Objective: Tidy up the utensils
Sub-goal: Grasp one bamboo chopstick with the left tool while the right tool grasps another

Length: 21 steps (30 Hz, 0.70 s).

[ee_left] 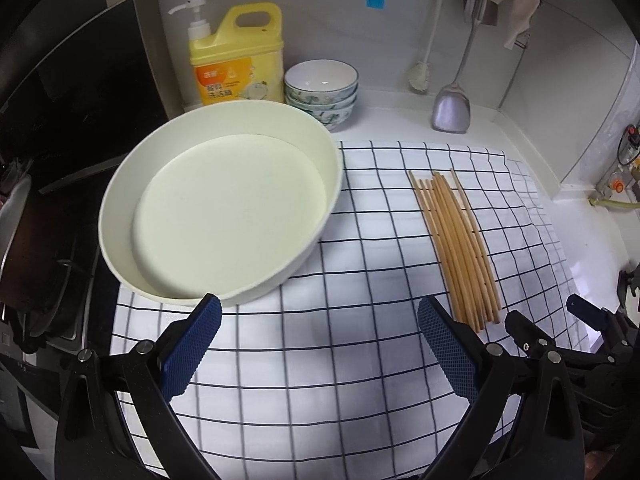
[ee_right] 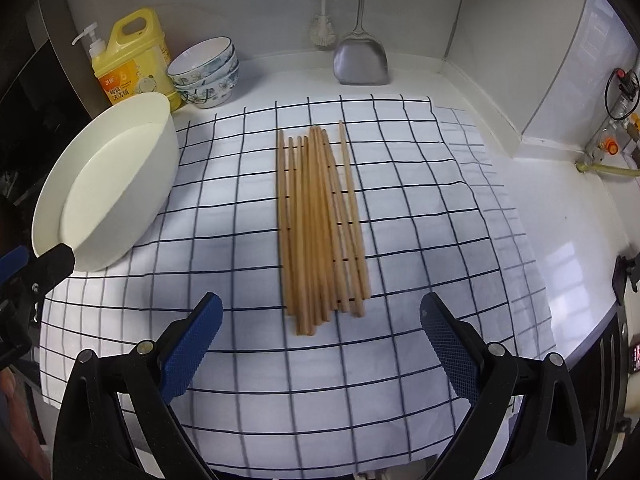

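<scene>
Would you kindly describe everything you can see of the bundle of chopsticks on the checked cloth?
The chopsticks are plain, light-brown sticks, wooden or bamboo by their look, about nine or ten; the exact count is hard to tell. They lie flat, side by side in a loose bundle, some overlapping, one at the right edge slightly apart at its far end. They rest on the white cloth with dark grid lines, to the right of the white basin, without touching it. Neither gripper touches them.

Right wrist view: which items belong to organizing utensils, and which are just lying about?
Job: chopsticks; white basin.

Lying about: checked cloth; detergent bottle; stacked bowls; spatula; brush.
</scene>
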### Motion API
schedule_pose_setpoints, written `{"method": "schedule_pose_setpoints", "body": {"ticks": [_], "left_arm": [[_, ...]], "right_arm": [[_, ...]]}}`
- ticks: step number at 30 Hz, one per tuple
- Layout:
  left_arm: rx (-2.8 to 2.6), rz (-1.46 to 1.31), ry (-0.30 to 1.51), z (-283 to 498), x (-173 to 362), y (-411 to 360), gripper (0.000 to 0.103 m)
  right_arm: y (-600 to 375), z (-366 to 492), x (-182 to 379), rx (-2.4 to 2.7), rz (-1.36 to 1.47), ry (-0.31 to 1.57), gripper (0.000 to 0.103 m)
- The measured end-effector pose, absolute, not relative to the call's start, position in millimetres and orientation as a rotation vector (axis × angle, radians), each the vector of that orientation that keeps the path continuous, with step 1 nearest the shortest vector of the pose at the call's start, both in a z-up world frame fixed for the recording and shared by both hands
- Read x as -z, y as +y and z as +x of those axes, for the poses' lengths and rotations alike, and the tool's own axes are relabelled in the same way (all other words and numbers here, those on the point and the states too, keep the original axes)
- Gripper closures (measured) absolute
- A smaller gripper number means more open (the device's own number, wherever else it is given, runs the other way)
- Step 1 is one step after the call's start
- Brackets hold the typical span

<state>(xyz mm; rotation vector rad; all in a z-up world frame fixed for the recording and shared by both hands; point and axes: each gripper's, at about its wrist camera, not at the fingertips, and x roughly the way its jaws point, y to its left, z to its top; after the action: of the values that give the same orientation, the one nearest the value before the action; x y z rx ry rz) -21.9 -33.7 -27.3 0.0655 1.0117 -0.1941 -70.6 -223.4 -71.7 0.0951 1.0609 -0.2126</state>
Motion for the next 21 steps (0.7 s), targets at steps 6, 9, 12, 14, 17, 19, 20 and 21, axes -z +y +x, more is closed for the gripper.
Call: {"method": "schedule_pose_setpoints", "body": {"ticks": [6, 9, 12, 14, 17, 19, 20, 21], "left_arm": [[0.17, 0.021, 1.014, -27.8, 53.8, -65.0, 0.006], [0.137, 0.038, 1.027, -26.4, 71.9, -86.4, 0.006], [0.119, 0.071, 1.029, -23.5, 87.4, -106.4, 0.006], [0.118, 0.076, 1.028, -19.7, 96.2, -115.3, 0.006], [0.126, 0.063, 1.035, -11.2, 107.8, -123.9, 0.006], [0.137, 0.058, 1.031, -5.6, 114.9, -129.1, 0.006], [0.146, 0.056, 1.028, -2.4, 120.5, -131.9, 0.006], [0.15, 0.058, 1.034, 0.5, 124.9, -134.7, 0.006]], "right_arm": [[-269.4, -69.8, 92.5, 0.189, 0.061, 1.036, 0.009], [-295.0, -65.9, 108.6, 0.147, 0.096, 1.036, 0.009], [-305.1, -58.8, 121.3, 0.061, 0.088, 1.041, 0.009], [-305.9, -54.3, 127.6, 0.059, 0.053, 1.035, 0.009], [-313.9, -48.4, 135.6, 0.055, 0.08, 1.025, 0.009], [-319.7, -43.3, 142.9, 0.048, 0.112, 1.025, 0.009], [-321.2, -41.5, 145.7, 0.05, 0.118, 1.023, 0.009], [-322.9, -40.6, 148.1, 0.054, 0.125, 1.017, 0.009]]}}
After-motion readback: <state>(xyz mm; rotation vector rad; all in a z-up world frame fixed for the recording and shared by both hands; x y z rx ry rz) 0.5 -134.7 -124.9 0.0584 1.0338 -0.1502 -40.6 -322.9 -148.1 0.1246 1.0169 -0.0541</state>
